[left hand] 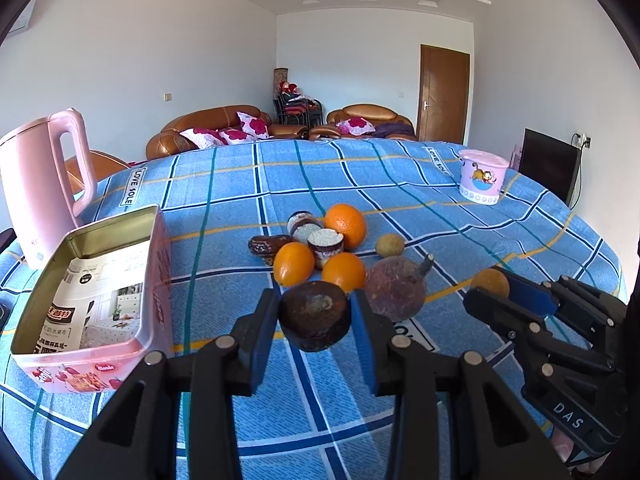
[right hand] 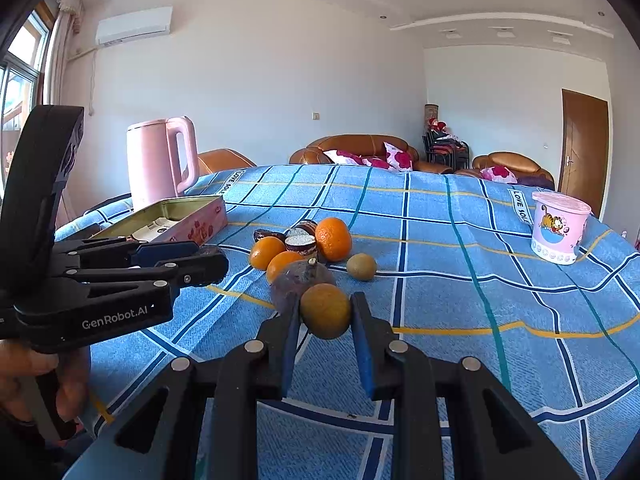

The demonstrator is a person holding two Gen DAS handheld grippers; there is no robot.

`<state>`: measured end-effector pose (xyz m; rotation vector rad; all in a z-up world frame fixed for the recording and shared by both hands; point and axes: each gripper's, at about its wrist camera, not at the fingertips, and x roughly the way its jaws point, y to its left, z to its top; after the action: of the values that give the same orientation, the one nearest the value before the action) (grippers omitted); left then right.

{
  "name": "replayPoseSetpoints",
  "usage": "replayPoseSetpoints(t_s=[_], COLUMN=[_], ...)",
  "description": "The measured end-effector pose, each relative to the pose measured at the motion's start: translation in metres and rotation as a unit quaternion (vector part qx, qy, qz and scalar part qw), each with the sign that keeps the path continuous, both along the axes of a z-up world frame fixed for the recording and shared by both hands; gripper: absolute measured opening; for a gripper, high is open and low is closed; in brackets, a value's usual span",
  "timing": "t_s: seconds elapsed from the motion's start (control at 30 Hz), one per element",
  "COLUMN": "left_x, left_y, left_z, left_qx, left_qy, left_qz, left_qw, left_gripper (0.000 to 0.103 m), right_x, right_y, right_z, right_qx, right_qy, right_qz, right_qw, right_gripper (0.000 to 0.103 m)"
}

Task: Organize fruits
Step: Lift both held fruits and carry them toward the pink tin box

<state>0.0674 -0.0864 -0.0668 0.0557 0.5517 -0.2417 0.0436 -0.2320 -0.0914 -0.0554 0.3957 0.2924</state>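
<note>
My left gripper (left hand: 315, 320) is shut on a dark brown round fruit (left hand: 315, 316), held just above the blue checked cloth. My right gripper (right hand: 325, 314) is shut on a small dull orange fruit (right hand: 325, 311); it also shows at the right of the left wrist view (left hand: 490, 282). Behind them lies a cluster: three oranges (left hand: 345, 225), a purple fruit with a stem (left hand: 396, 288), a kiwi (left hand: 389, 245) and some dark wrapped cakes (left hand: 326, 243). An open pink tin box (left hand: 120, 344) with a leaflet inside stands at the left.
A pink kettle (left hand: 44, 184) stands behind the tin at the far left. A pink cartoon tub (left hand: 482, 176) stands at the far right of the table. Sofas and a door lie beyond the table's far edge.
</note>
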Motion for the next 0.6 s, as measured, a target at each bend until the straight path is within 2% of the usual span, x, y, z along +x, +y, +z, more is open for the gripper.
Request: replayPoseSetpoints(t_s=[0.6], left_x=[-0.013], left_y=[-0.002], left_z=[0.005], left_qx=[0.01], left_qy=[-0.046], left_qz=[0.01], left_qw=[0.9988], left_gripper=[0.039], right_x=[-0.008], right_y=[0.002], right_z=[0.001], right_qx=[-0.004], right_qy=[-0.029], right_qz=[0.008], right_qw=[1.0], right_gripper=[0.027])
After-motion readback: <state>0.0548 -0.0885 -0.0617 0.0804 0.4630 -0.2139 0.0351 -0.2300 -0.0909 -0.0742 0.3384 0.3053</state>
